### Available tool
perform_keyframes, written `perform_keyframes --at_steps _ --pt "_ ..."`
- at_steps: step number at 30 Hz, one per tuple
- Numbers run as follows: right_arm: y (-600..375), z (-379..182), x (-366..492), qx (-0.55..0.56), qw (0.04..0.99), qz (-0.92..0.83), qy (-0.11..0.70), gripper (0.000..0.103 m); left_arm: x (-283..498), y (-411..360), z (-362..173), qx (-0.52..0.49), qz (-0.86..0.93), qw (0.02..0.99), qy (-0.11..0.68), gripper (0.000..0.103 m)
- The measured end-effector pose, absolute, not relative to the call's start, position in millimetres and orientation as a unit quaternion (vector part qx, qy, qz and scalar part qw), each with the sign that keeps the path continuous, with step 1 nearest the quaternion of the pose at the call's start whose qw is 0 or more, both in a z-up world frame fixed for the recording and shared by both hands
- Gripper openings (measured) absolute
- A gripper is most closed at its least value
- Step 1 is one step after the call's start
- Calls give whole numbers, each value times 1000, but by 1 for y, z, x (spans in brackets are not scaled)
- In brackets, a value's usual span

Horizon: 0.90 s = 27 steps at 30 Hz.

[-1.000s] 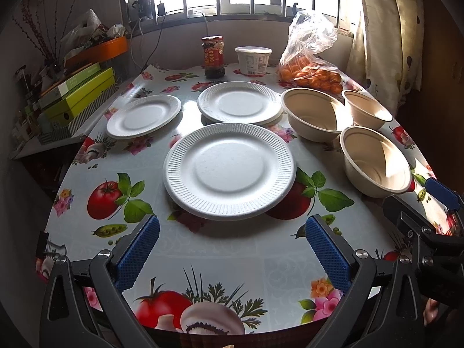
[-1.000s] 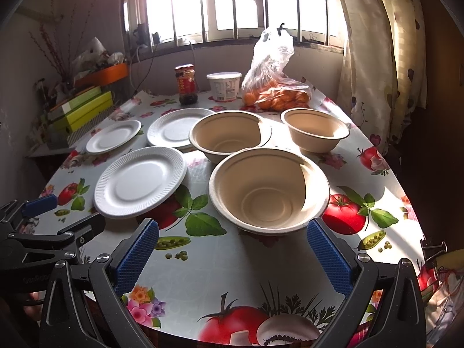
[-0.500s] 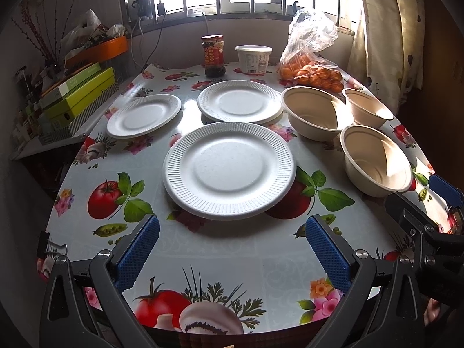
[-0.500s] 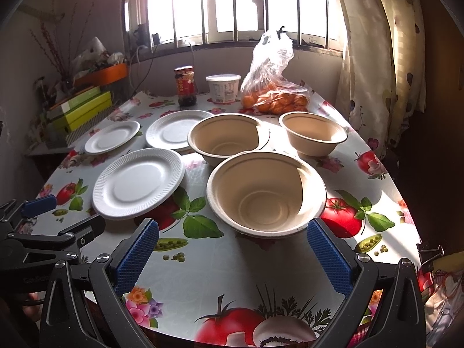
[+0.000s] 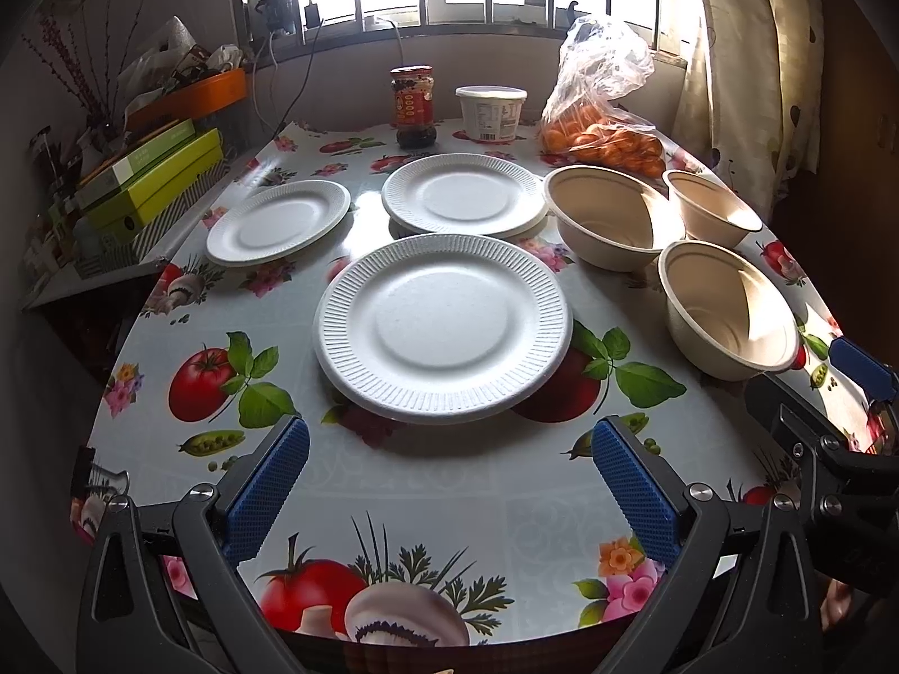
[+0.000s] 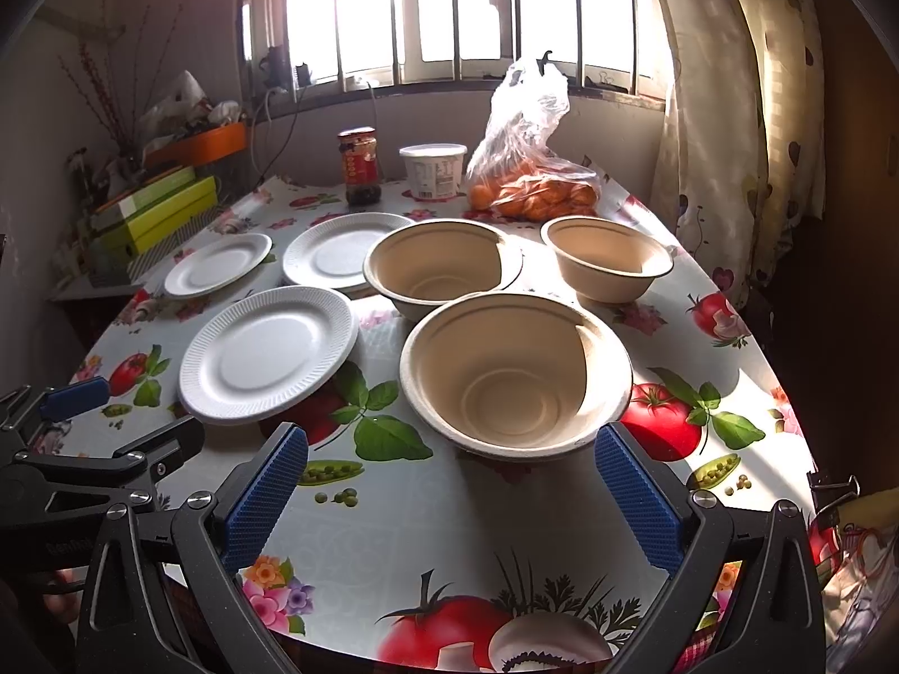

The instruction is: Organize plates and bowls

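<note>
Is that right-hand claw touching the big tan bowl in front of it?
Apart. The right wrist view shows the open right gripper short of the nearest bowl, with tablecloth visible between.

A: Right wrist view, checked against one second ago. The near paper bowl (image 6: 517, 373) sits slightly lower in the frame. Its front rim has dropped closer to the blue pads (image 6: 264, 494).

B: Same drift on the small bowl (image 6: 609, 264), upper right?

A: Yes, down a little. The printed tomato (image 6: 438, 640) at the bottom edge slid down and a touch left.

B: So the whole scene slid together. Left wrist view?

A: Only one change there. At the right edge, the right gripper (image 6: 449, 443) shows its blue fingertip (image 5: 862, 365) a shade higher than before.
</note>
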State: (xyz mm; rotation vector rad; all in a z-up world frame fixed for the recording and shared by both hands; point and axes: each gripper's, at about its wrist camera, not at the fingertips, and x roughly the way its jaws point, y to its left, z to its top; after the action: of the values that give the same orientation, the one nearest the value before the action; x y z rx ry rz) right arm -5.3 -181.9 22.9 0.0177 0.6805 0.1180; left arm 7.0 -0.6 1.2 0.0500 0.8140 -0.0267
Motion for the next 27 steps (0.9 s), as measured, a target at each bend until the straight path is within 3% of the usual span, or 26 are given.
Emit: perform_keyframes --at_steps 27 --pt "-180 25 -3 1 943 60 327 103 9 8 3 16 -7 919 394 101"
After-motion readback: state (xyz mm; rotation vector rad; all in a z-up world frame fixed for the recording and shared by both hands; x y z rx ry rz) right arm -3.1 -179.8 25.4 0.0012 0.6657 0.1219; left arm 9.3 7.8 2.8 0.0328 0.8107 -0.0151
